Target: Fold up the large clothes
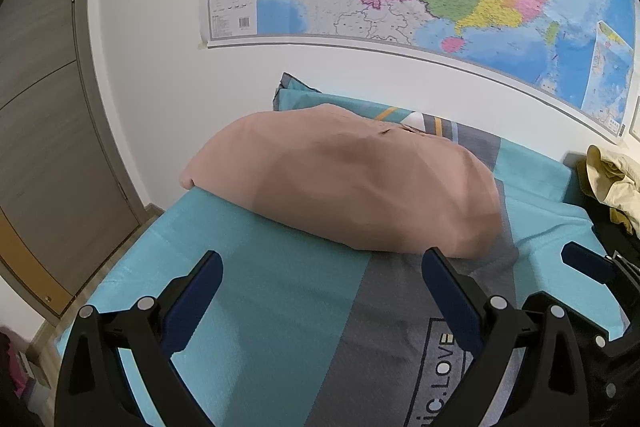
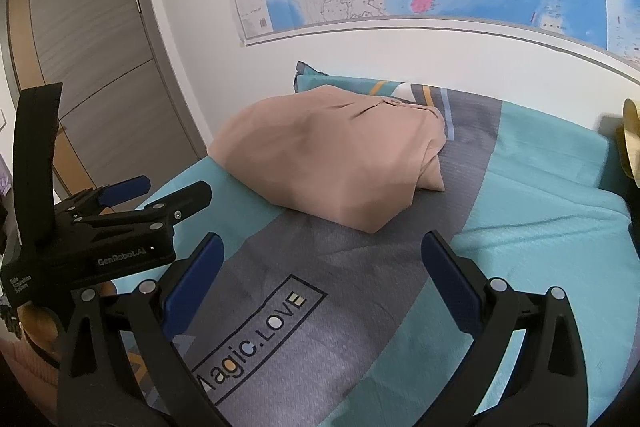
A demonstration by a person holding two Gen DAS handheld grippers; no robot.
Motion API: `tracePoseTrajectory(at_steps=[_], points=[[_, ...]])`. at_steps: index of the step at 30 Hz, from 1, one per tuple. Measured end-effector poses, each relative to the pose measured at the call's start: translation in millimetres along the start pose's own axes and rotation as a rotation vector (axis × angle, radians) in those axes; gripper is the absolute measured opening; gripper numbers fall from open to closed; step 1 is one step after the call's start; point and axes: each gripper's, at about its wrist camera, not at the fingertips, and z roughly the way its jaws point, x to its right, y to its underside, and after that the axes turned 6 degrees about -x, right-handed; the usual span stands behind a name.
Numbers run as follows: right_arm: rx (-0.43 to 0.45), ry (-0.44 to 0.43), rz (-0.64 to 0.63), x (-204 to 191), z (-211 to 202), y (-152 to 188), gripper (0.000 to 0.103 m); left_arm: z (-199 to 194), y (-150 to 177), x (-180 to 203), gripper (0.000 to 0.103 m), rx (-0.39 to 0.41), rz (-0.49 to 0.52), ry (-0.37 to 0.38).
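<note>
Pink garment (image 2: 336, 163), soft folded mound

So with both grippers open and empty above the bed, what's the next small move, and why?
Probably withdraw, or turn right toward the yellow garment. The pink garment already lies as a folded bundle on the bedsheet, and the left gripper and right gripper are open, holding nothing.

Pink-tan garment (image 1: 352, 183), soft and plain, folded into a thick, puffy bundle. Lies flat on the far part of the bed cover (image 1: 256, 291), partly on its blue side and partly on its grey stripe. Smooth on top, with a few small creases near the far edge. Folded layers stacked and showing at the right end (image 2: 430, 163). Nothing touching it.
</note>
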Motion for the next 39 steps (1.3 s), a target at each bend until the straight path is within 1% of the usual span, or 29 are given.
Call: tracePoseTrajectory(at_steps=[11,39], points=[[0.005,0.0,0.0,2,-8,1,0.097,-3,3,4,0.096,0.002,0.007,-0.01],[0.008,-0.006,0.001,-1,-12,8,0.097,-8,7,6,0.096,-0.006,0.013,-0.001]])
